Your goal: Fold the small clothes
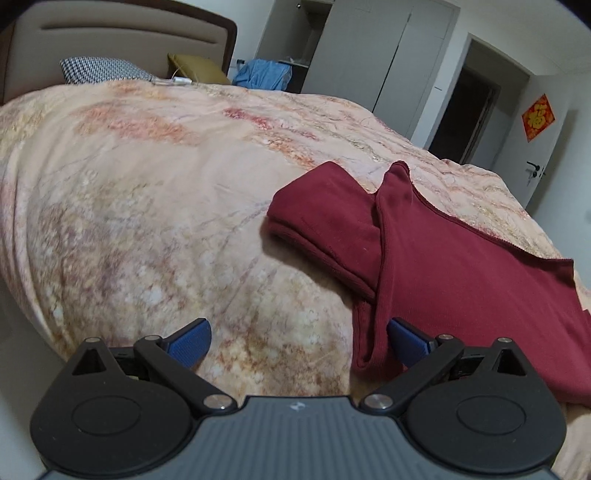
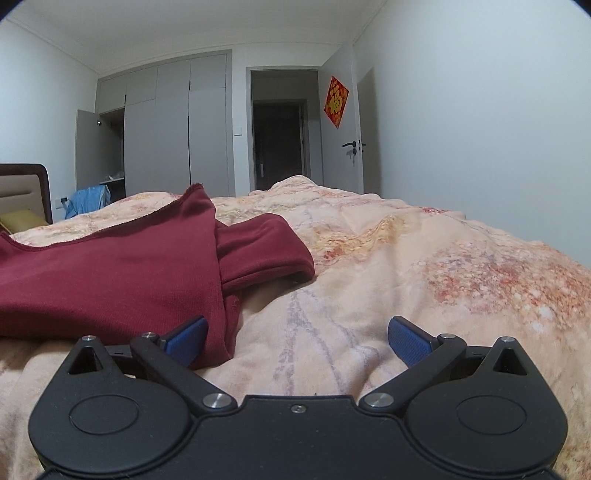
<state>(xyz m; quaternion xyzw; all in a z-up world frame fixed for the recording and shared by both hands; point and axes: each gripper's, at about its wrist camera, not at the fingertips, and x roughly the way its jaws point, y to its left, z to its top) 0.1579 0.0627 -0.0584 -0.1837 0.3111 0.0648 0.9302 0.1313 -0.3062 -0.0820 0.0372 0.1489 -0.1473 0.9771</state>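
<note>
A dark red knit garment (image 1: 461, 266) lies on the floral bedspread (image 1: 147, 206), one sleeve folded in across its body. In the left wrist view it fills the right side, and its near edge sits against my right blue fingertip (image 1: 404, 345). My left gripper (image 1: 297, 343) is open just above the bedspread, nothing between its fingers. In the right wrist view the garment (image 2: 110, 273) lies at the left, its near corner beside my left blue fingertip (image 2: 186, 343). My right gripper (image 2: 297, 343) is open over bare bedspread (image 2: 424, 266).
A padded headboard (image 1: 122, 33), a patterned pillow (image 1: 103, 70) and a mustard cushion (image 1: 195, 68) mark the bed's head. Blue clothing (image 1: 262, 75) hangs by grey wardrobes (image 2: 173, 125). An open doorway (image 2: 280, 133) and a door with a red decoration (image 2: 335, 101) stand beyond.
</note>
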